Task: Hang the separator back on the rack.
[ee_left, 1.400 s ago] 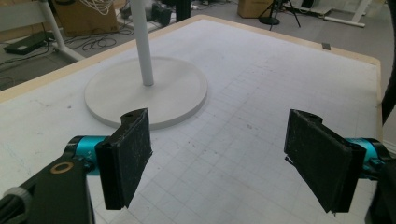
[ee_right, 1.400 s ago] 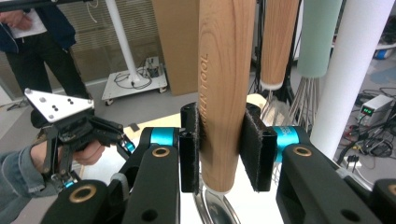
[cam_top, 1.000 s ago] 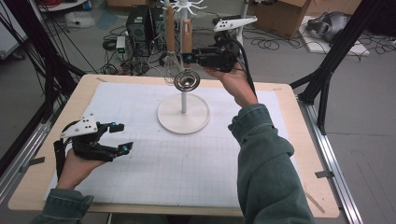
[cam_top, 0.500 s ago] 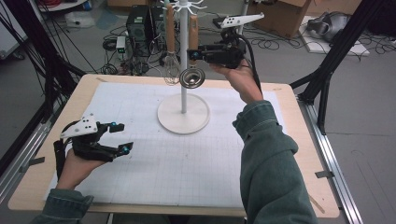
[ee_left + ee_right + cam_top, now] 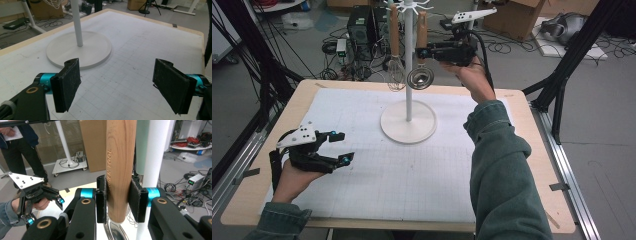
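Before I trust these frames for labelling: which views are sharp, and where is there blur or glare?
High view: soft all over, the strainer small, the white mat pale under even light. Left gripper view: pads crisp, the stand base sharp. Right gripper view: the wooden handle sharp, its engraved lettering readable, the background softer.

The wooden handle (image 5: 121, 170) runs off the right gripper view's top edge, hiding its hanging point.

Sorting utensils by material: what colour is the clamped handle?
Light brown wood handle, clearest in the right gripper view.
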`<state>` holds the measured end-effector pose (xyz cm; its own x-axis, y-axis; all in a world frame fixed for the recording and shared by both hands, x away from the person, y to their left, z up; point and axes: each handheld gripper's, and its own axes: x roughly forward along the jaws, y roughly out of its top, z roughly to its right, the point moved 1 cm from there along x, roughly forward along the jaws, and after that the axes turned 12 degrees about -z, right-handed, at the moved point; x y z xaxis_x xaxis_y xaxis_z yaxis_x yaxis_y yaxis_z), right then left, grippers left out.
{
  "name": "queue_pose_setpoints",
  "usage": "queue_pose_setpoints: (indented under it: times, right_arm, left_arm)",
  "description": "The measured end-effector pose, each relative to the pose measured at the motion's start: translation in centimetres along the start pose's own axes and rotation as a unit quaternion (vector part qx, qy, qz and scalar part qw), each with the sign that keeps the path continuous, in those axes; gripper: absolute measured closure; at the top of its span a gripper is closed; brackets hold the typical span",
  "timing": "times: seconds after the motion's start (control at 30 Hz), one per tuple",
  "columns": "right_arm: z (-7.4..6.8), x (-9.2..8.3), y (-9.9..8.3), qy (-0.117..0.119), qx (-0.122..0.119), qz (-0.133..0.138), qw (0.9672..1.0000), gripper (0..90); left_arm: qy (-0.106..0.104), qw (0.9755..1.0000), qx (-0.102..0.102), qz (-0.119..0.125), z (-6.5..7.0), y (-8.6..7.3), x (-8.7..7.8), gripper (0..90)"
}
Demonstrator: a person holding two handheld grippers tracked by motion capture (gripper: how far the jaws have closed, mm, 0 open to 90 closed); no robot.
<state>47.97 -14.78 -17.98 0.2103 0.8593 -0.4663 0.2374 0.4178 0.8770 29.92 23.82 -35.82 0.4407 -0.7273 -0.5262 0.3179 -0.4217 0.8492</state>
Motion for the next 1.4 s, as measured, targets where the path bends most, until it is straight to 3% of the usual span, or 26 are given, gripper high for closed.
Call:
queue_pose_setpoints:
  times: [0.27,0.9,1.13,1.23,1.4]
  right_arm:
    - [0.5,0.4,0.3,0.012,-0.004,-0.004,0.9999,70.4]
    - [1.0,1.7,1.2,0.011,-0.004,-0.026,0.9996,70.6]
    - [0.9,2.0,1.2,0.003,-0.003,-0.023,0.9997,69.9]
    - [0.7,1.8,1.1,-0.004,0.000,-0.018,0.9998,68.5]
    - [0.5,1.2,0.5,-0.025,0.009,-0.010,0.9996,56.8]
  left_arm:
    - [0.000,1.0000,0.000,0.001,0.0,0.0,-0.1,22.7]
    - [0.003,1.0000,-0.003,0.003,-0.2,-0.2,-0.5,22.7]
    - [0.002,1.0000,-0.005,0.001,-0.3,-0.3,-0.4,22.7]
    - [0.000,1.0000,-0.005,-0.001,-0.3,-0.3,-0.4,22.7]
    - [0.000,1.0000,-0.005,-0.002,-0.3,-0.3,-0.4,22.7]
